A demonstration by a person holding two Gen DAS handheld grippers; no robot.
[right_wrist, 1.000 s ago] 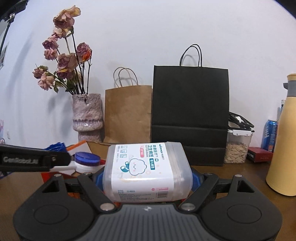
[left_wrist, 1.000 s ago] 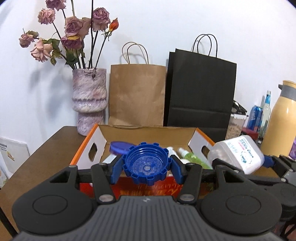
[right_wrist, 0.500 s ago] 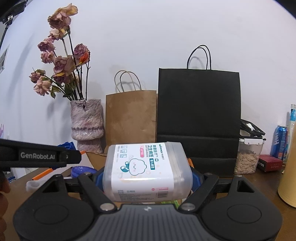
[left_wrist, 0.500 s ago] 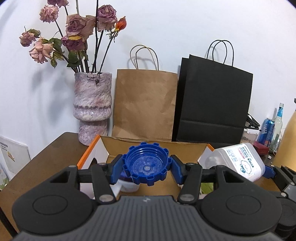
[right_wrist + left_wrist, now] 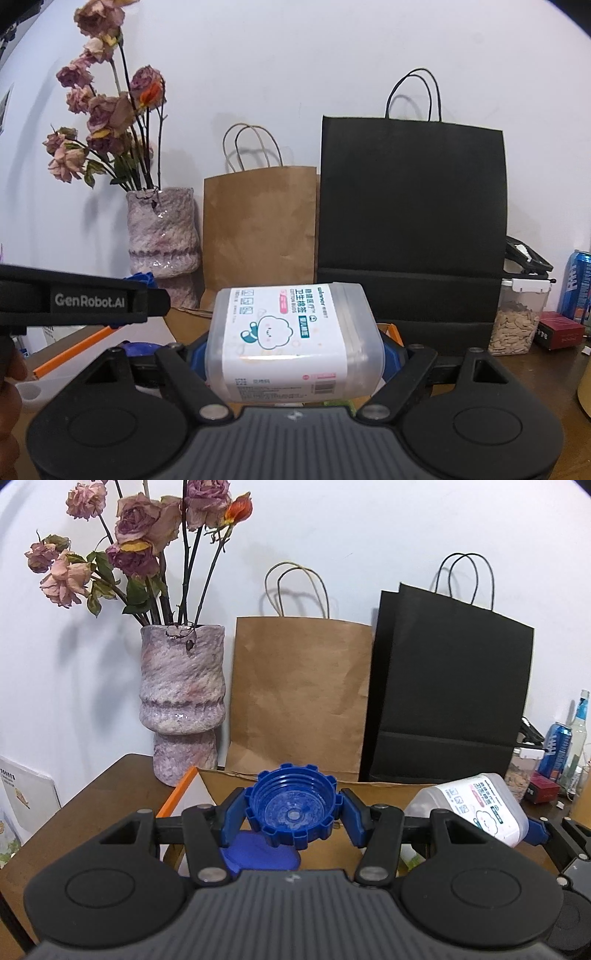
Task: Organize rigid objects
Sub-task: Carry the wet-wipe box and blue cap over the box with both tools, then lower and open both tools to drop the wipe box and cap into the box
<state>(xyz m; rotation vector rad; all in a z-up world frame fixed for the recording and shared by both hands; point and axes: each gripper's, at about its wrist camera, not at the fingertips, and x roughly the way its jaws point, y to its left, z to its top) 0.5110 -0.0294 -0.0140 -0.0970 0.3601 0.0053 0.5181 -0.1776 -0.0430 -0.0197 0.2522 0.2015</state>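
Note:
My left gripper [image 5: 291,814] is shut on a blue ribbed bottle cap [image 5: 291,808], hollow side facing the camera, held over an open cardboard box with orange sides [image 5: 177,801]. A blue lid [image 5: 258,854] lies in the box just below the cap. My right gripper [image 5: 293,349] is shut on a clear cotton-swab box with a white label [image 5: 291,339], held on its side above the same cardboard box [image 5: 74,349]. In the left wrist view the swab box [image 5: 476,808] hangs at the right. In the right wrist view the left gripper [image 5: 122,301] crosses the left edge.
Against the wall stand a purple vase of dried roses [image 5: 183,705], a brown paper bag [image 5: 299,698] and a black paper bag [image 5: 447,690]. At the right are a seed container [image 5: 517,321], a blue can [image 5: 578,284], a red box [image 5: 557,328] and a bottle [image 5: 580,731].
Both grippers have moved forward over the cardboard box toward the wall, still holding the cap and the swab box. The vase and bags look larger; the box contents have slid below view.

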